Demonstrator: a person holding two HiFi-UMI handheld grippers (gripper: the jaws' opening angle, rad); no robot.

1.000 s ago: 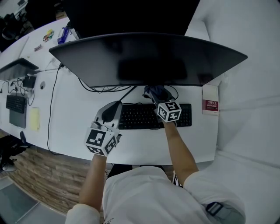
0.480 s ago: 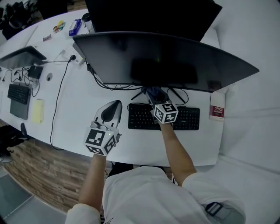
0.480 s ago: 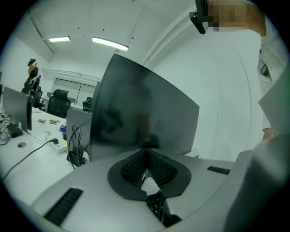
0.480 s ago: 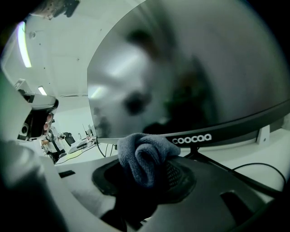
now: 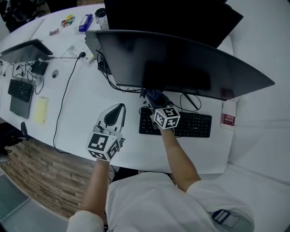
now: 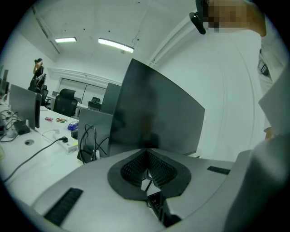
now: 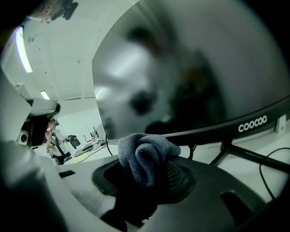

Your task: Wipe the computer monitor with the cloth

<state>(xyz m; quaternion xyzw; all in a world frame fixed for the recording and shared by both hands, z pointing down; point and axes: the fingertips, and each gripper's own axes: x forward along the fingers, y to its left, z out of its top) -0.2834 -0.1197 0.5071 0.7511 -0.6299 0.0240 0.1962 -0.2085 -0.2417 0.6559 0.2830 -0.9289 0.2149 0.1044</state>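
Note:
A wide curved black monitor (image 5: 181,63) stands on the white desk (image 5: 77,113), its screen dark (image 7: 190,77). My right gripper (image 5: 152,97) is shut on a grey-blue cloth (image 7: 145,156), held just below the monitor's lower edge, over the left end of the keyboard (image 5: 190,124). The cloth (image 5: 153,96) bulges out between the jaws, close to the screen's lower left part. My left gripper (image 5: 113,118) hovers low over the desk, left of the keyboard; its jaws are together with nothing between them, and the monitor (image 6: 154,113) shows ahead of it.
Cables (image 5: 63,95) run across the desk from a power strip (image 5: 79,50). A second keyboard (image 5: 18,90), a yellow pad (image 5: 41,110) and another screen (image 5: 22,47) lie at far left. A red-and-white card (image 5: 229,120) sits right of the keyboard. A second dark monitor (image 5: 172,13) stands behind.
The head view has shifted, so the monitor and desk sit further right. My right gripper with the cloth has moved left along the monitor's lower edge. The left gripper has stayed put.

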